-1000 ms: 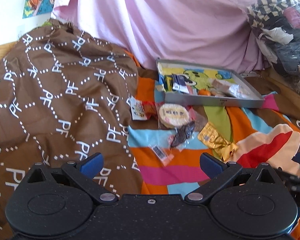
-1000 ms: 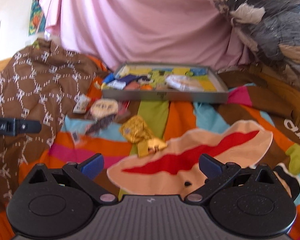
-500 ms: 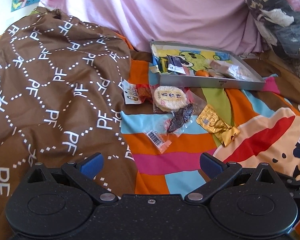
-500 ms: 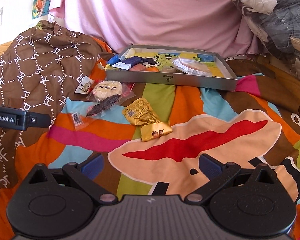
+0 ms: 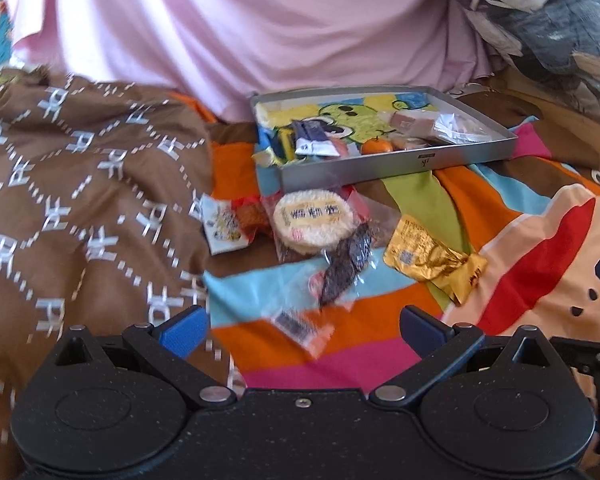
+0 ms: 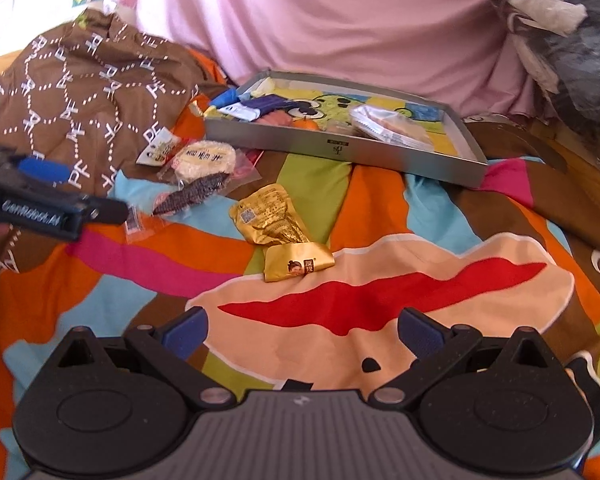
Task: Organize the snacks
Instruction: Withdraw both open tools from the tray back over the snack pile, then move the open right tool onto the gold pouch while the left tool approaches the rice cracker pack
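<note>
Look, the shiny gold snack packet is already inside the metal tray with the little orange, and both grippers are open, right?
Not quite. The gold snack packet is not inside the metal tray; it lies on the colourful blanket in front of it, as the right wrist view shows. The little orange is in the tray, and both the left gripper and right gripper are open.

Loose snack packets (image 5: 342, 258) crowd the tray's (image 5: 396, 170) front.
</note>
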{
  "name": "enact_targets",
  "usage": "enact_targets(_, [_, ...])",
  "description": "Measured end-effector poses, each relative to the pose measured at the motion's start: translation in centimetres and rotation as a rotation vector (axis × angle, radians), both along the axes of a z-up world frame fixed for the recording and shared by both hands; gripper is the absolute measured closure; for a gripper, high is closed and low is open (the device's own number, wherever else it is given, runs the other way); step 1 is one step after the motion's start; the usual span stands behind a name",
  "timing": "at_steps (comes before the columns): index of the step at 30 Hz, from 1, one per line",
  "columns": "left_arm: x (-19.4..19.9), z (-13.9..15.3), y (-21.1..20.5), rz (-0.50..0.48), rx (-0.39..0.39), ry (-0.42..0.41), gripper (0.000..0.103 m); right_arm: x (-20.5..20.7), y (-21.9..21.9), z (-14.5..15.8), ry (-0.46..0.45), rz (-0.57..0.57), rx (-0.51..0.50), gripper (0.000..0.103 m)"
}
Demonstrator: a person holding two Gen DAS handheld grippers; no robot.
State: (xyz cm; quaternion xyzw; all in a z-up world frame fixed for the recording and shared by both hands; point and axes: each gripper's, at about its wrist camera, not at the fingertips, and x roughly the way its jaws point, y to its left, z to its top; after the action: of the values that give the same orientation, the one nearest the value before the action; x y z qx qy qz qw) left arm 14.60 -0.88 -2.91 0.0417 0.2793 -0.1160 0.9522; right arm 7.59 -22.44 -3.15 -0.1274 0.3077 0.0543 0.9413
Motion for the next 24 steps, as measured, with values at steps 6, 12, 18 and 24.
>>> enact_targets(6, [3.2, -1.1, -0.3, -0.05, -0.005, -0.009, 0.001, 2.2, 0.7, -0.8, 0.032, 0.07, -0.083, 0.0])
enact_targets(12, [5.0, -2.3, -0.7, -0.117, -0.022, 0.011, 0.001, 5.7, 1.7, -1.1, 0.071, 0.165, -0.153, 0.0])
enact_targets(18, [6.5, -3.1, -0.6, -0.132, -0.044, 0.031, 0.001, 8.6, 3.1, -2.1, 0.073, 0.244, -0.257, 0.0])
enact_targets(24, [7.7, -3.7, 0.0, -0.117, -0.082, 0.066, 0.001, 11.5, 3.6, -2.7, 0.107, 0.247, -0.223, 0.0])
